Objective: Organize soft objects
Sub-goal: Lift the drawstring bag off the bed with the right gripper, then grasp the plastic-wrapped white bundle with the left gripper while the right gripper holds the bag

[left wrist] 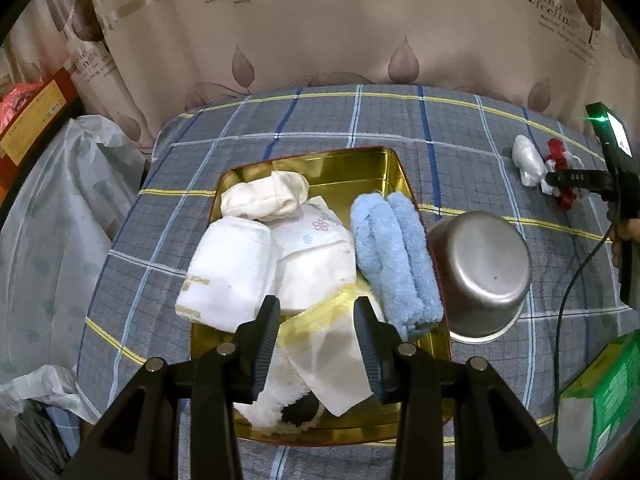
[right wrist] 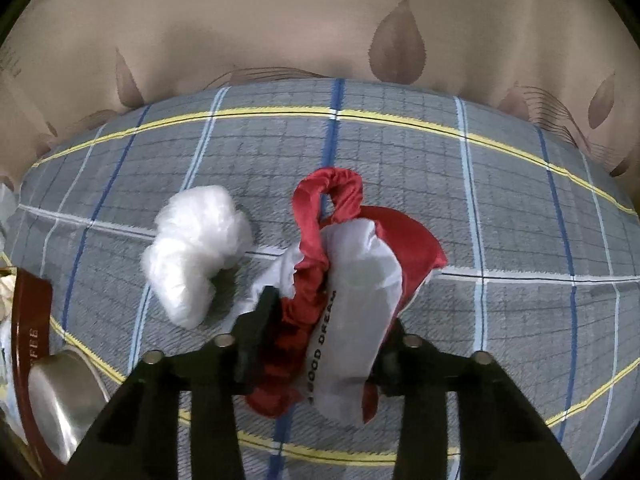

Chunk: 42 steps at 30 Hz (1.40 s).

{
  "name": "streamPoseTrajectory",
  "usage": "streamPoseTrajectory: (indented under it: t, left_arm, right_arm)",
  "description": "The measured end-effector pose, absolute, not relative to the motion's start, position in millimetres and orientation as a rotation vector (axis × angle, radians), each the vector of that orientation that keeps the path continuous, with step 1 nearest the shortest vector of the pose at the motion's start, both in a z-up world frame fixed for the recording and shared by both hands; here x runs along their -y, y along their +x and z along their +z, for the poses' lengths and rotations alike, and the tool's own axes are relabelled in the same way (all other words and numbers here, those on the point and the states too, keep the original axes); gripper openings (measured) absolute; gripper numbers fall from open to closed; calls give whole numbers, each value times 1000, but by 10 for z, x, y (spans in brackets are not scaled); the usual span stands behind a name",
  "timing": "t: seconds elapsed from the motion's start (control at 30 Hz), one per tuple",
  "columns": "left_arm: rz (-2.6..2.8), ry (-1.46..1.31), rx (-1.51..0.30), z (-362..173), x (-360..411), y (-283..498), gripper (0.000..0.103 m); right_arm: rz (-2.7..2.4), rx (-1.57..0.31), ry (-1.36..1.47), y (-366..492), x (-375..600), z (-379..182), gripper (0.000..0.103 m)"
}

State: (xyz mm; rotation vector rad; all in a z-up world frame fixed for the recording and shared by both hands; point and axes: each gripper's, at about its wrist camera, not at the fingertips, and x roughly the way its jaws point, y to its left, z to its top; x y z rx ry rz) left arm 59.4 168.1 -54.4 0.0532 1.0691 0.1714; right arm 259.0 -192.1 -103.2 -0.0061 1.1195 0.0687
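Observation:
My left gripper (left wrist: 316,320) hangs over the near end of a gold tin (left wrist: 360,168), shut on a white cloth with a yellow band (left wrist: 324,340) that fills the gap between its fingers. In the tin lie a folded white towel (left wrist: 232,268), a flowered white cloth (left wrist: 316,248), a cream bundle (left wrist: 264,196), a rolled blue towel (left wrist: 396,260) and a black-and-white plush (left wrist: 280,408). My right gripper (right wrist: 332,312) is shut on a red-and-white fabric bundle (right wrist: 356,280) with a printed label, on the checked bedcover. A white crumpled wad (right wrist: 196,248) lies just left of it.
A steel bowl (left wrist: 480,272) lies on its side against the tin's right wall. A green box (left wrist: 604,392) stands at the near right. White bags (left wrist: 60,208) pile up to the left of the bed. A patterned curtain (left wrist: 320,32) hangs behind.

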Motion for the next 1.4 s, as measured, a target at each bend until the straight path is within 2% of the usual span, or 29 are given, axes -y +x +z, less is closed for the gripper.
streamPoseTrajectory:
  t: [0.07, 0.27, 1.0, 1.23, 1.4]
  left_arm:
    - [170, 51, -1068, -540, -1672, 600, 39]
    - [145, 64, -1051, -468, -1559, 643, 39]
    - [-13, 108, -1044, -356, -613, 1153, 39]
    - [-57, 118, -1032, -330, -280, 1533, 39]
    - [-98, 87, -1065, -424, -54, 1842, 50]
  right_arm:
    - [78, -1121, -12, 2558, 1895, -1018, 22]
    - [102, -1127, -29, 2414, 1849, -991, 17]
    - [154, -1207, 2, 1811, 2268, -876, 17]
    - [194, -1160, 10, 1655, 2375, -644, 17]
    - [205, -1103, -11, 1427, 2474, -591, 17]
